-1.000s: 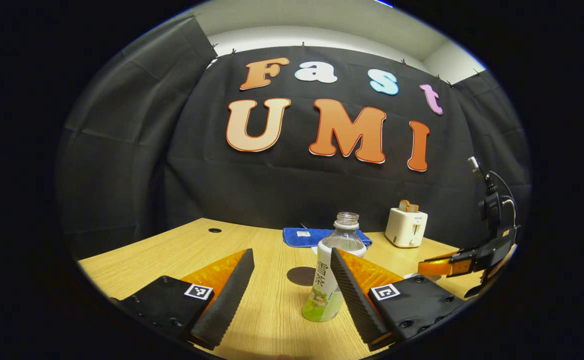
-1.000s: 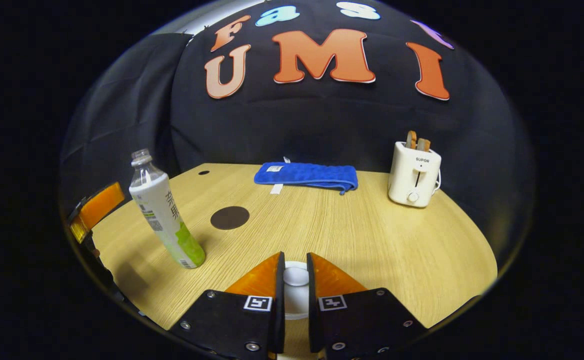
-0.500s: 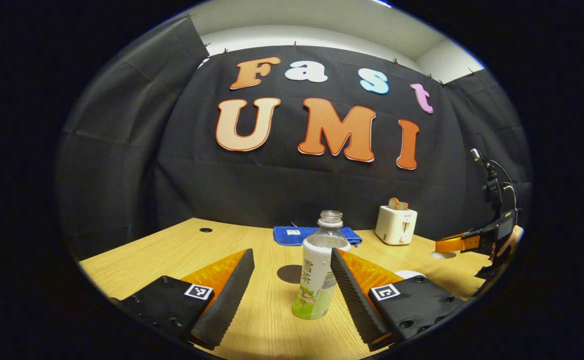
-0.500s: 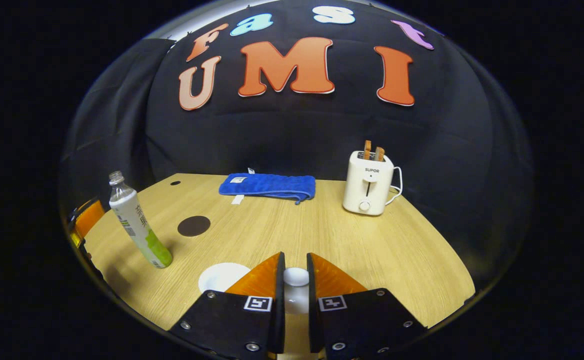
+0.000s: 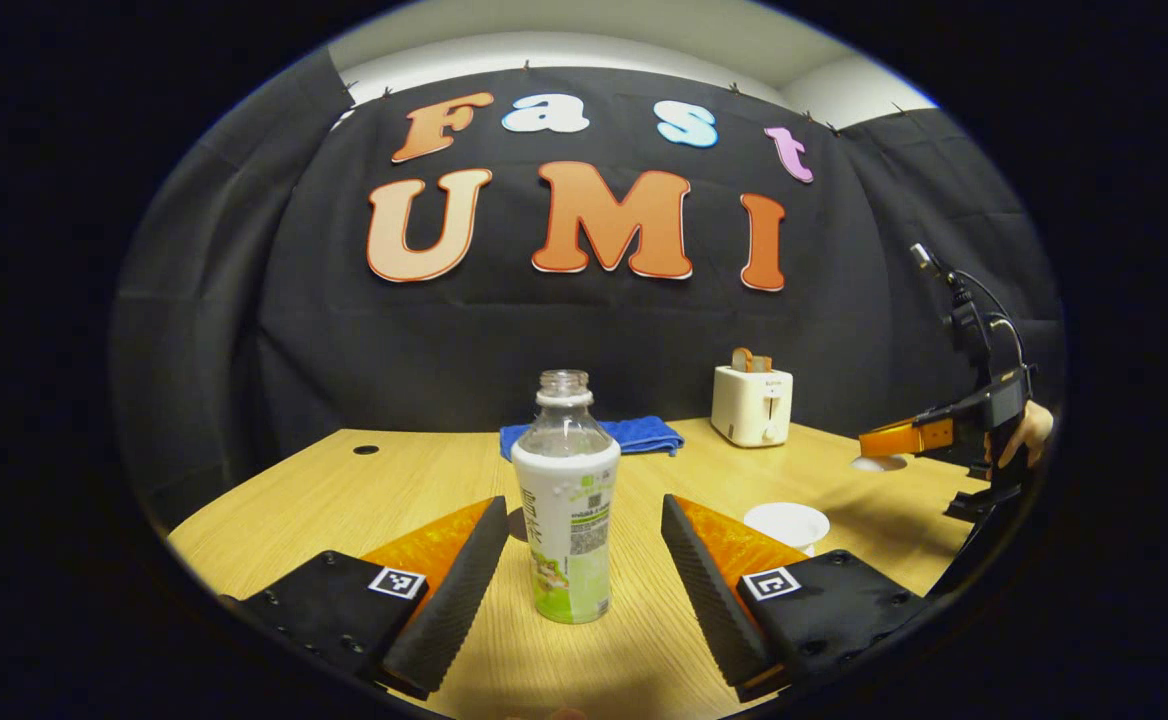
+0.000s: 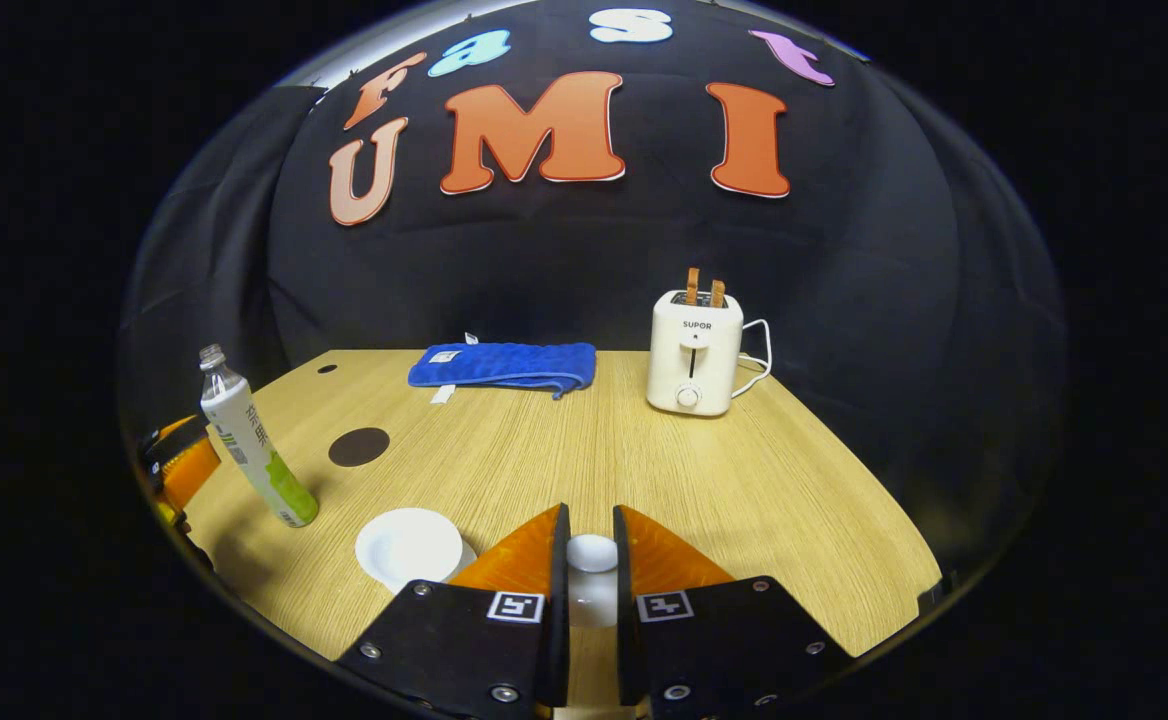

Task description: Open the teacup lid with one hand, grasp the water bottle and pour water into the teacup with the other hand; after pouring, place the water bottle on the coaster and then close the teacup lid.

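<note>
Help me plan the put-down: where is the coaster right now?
In the right gripper view the coaster lies flat on the table's left side, between the water bottle and the blue towel, behind the open teacup.

- Dim booth, light from overhead; tabletop (image 5: 424, 480) lit bright, wall cloth dark.
- Soft shadows: under bottle (image 5: 566, 500), beside teacup (image 6: 409, 545) nr front edge.
- Heavy fisheye bend twd edges; centre sharp, no motion blur.
</note>
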`<control>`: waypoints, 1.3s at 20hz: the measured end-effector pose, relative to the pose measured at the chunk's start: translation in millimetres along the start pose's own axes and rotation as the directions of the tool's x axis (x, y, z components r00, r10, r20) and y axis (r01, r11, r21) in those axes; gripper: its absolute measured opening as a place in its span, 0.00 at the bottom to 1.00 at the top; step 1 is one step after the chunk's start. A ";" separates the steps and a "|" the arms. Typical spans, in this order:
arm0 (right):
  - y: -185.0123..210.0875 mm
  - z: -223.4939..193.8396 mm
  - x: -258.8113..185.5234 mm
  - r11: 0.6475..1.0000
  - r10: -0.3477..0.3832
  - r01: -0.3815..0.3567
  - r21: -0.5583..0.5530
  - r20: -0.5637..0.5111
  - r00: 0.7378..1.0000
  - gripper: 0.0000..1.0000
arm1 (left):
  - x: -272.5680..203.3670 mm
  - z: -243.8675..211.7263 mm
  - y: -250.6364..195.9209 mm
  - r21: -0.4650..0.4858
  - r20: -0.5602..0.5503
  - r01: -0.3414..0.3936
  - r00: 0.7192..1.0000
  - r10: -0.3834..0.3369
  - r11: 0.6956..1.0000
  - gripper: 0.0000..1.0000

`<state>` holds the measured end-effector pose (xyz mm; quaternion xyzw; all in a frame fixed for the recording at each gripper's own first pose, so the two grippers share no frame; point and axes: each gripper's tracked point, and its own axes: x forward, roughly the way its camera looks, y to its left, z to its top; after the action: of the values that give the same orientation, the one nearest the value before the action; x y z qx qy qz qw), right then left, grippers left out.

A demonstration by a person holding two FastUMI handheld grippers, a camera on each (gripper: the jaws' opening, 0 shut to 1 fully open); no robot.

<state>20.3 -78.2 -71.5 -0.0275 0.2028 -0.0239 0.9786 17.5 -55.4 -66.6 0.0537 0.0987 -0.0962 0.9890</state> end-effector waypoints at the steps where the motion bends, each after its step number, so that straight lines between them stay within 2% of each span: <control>1: -2.2 0.5 0.8 1.000 -0.003 0.003 0.002 0.000 1.000 0.19 | 4.9 -5.1 -3.7 -0.010 -0.017 0.017 1.000 -0.017 1.000 0.99; 10: -13.6 -7.9 2.4 1.000 -0.022 0.023 0.021 -0.017 1.000 0.19 | 43.6 -34.7 25.1 0.043 -0.120 -0.028 0.992 0.033 0.999 1.00; 14: -12.8 -9.9 5.0 1.000 -0.020 0.021 0.019 -0.025 0.999 0.19 | 55.3 -43.0 28.2 0.029 -0.153 -0.014 0.988 0.019 0.999 1.00; 15: -12.7 -10.4 4.8 1.000 -0.020 0.021 0.020 -0.025 0.999 0.19 | 55.9 -42.7 25.0 0.023 -0.150 -0.002 0.989 0.005 1.000 0.93; 17: -11.9 -10.9 5.5 1.000 -0.019 0.019 0.022 -0.027 0.999 0.19 | 57.9 -40.9 23.4 0.032 -0.158 0.008 0.987 -0.003 0.999 0.72; 20: -12.8 -10.6 3.6 1.000 -0.018 0.018 0.019 -0.024 1.000 0.19 | 60.8 -36.7 26.7 0.075 -0.188 0.015 0.982 0.000 0.997 0.60; 22: -14.1 -9.6 2.2 1.000 -0.020 0.020 0.022 -0.022 1.000 0.19 | 62.0 -22.9 27.8 0.123 -0.175 0.025 0.984 -0.003 0.992 0.60; 24: -16.3 -9.3 1.4 0.999 -0.025 0.025 0.026 -0.019 1.000 0.19 | 62.4 -5.4 30.8 0.199 -0.145 0.025 0.989 0.004 0.980 0.63; 26: -18.3 -8.0 0.1 0.999 -0.029 0.029 0.030 -0.012 1.000 0.19 | 64.0 9.8 32.1 0.287 -0.129 0.027 0.992 0.011 0.958 0.60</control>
<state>16.5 -96.8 -77.8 -0.0155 0.2076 -0.0413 0.9772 87.3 -36.8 -67.3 0.2026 0.1477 -0.1098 0.9618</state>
